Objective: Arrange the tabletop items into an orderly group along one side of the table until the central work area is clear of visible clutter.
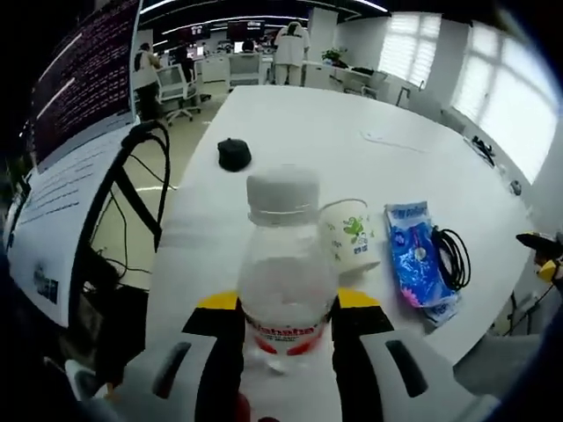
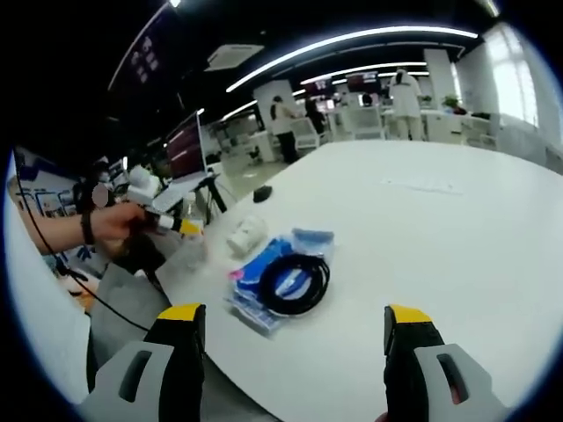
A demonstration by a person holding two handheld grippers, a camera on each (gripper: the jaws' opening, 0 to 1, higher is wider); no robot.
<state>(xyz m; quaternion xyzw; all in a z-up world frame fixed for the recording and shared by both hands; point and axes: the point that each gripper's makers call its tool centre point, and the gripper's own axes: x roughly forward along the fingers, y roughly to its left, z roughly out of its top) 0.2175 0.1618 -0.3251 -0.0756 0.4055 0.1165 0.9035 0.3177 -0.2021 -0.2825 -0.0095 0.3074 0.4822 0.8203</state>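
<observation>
A clear water bottle (image 1: 283, 264) with a white cap and red label stands upright near the table's edge, and my left gripper (image 1: 286, 309) is shut on its lower body. In the right gripper view the same bottle (image 2: 190, 246) sits in the left gripper (image 2: 179, 227), held by a person's hand (image 2: 114, 220). A paper cup (image 1: 350, 233) (image 2: 246, 234) lies on its side just right of the bottle. Beyond it lies a blue packet (image 1: 409, 255) (image 2: 255, 272) with a coiled black cable (image 1: 453, 258) (image 2: 295, 283) on it. My right gripper (image 2: 295, 330) hangs open above the table, near the packet, holding nothing.
A small black object (image 1: 234, 154) (image 2: 262, 193) rests farther along the white table (image 1: 334, 132) (image 2: 440, 264) near its edge. A flat sheet (image 2: 422, 185) lies mid-table. Black stand legs and cables (image 1: 123, 202) are on the floor left of the table. People stand at desks far behind.
</observation>
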